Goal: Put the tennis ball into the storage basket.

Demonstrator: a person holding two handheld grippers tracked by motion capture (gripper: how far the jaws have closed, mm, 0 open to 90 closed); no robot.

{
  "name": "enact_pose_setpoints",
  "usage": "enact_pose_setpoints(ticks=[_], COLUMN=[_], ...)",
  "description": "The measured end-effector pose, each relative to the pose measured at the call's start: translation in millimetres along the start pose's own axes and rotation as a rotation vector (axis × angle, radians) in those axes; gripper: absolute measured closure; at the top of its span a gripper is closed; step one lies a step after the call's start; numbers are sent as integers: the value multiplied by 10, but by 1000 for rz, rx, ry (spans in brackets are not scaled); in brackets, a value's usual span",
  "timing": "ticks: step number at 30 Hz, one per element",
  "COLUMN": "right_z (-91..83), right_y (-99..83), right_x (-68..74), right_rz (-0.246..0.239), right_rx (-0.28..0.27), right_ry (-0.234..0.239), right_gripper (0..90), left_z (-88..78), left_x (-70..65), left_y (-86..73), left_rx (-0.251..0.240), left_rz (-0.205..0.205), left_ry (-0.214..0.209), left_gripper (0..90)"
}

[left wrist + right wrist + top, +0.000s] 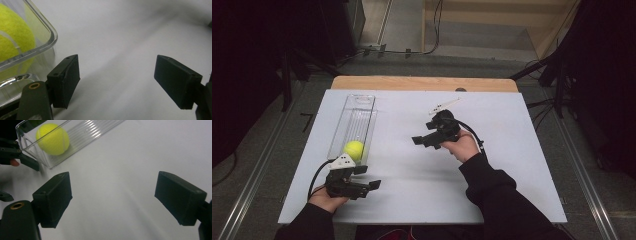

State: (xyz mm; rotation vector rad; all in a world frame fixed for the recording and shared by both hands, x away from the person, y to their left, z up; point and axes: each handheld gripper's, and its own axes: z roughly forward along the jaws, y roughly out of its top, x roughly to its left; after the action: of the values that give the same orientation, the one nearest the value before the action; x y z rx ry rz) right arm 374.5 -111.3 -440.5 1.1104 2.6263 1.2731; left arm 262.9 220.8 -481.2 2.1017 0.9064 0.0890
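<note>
A clear bin (354, 125) lies near the table's (492, 190) left edge, with a tennis ball (354, 149) at its near end. The left gripper (366, 178), jaws apart and empty, sits just beside that end. The right gripper (424, 141), also open and empty, is over the bare middle.

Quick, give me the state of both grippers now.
Left gripper: jaws open, holding nothing, beside the clear tray.
Right gripper: jaws open, holding nothing, above the table.
</note>
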Motion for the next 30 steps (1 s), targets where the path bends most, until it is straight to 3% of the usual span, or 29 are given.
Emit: enact_pose_setpoints(ticks=[30], right_z=[-462], right_y=[-478], right_x=[-112], right_rz=[40], right_rx=[-42], right_ry=[-59], right_gripper=[124], left_z=[-12], left_x=[-12], left_y=[7], left_rx=[-2], left_rz=[1], left_ry=[1], left_gripper=[210])
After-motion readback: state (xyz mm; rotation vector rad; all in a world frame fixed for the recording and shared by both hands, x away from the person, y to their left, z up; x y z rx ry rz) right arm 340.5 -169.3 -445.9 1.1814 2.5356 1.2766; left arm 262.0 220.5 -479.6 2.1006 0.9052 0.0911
